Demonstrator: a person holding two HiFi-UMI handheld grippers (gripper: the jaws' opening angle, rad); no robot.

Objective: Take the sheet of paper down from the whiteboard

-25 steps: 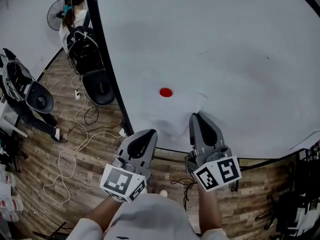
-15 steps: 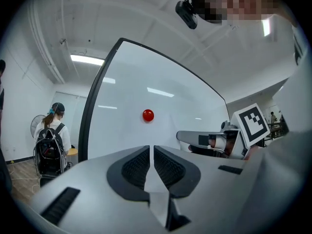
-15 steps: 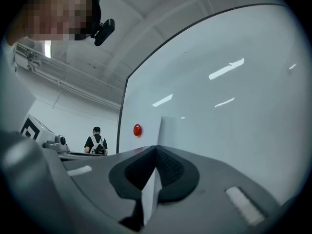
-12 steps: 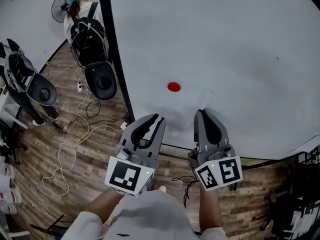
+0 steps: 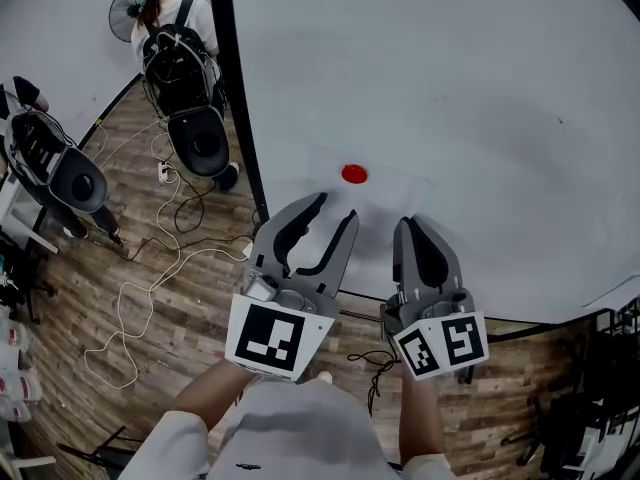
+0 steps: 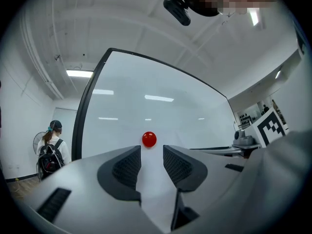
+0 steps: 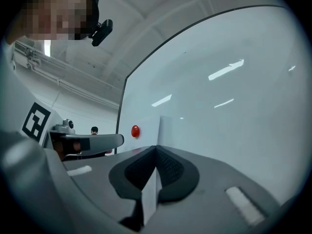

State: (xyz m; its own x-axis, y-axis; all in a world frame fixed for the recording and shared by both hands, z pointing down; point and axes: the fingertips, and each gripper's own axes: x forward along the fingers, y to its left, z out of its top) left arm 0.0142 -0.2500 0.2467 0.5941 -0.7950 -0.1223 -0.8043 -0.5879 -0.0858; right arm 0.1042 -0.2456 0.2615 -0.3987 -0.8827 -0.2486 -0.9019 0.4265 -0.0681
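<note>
A white sheet of paper (image 5: 378, 204) hangs on the whiteboard (image 5: 450, 88), pinned by a round red magnet (image 5: 354, 174). My right gripper (image 5: 408, 224) is shut on the sheet's lower edge; in the right gripper view the paper (image 7: 150, 196) runs up from between the closed pads of the gripper (image 7: 156, 148) to the magnet (image 7: 135, 130). My left gripper (image 5: 334, 210) sits just below the magnet (image 6: 149, 139). Its jaws have just been opening and stand apart, gripper (image 6: 152, 152) aimed at the magnet, nothing pinched between them.
The whiteboard's black frame (image 5: 235, 118) runs down the left. Beyond it, a person with a backpack (image 5: 175, 18) stands by a fan (image 5: 125, 8). Black chairs (image 5: 200, 138) and loose white cables (image 5: 150, 278) lie on the wooden floor.
My left gripper has risen toward the red magnet and its jaws went from shut to wide apart. The right gripper has stayed shut on the paper.
</note>
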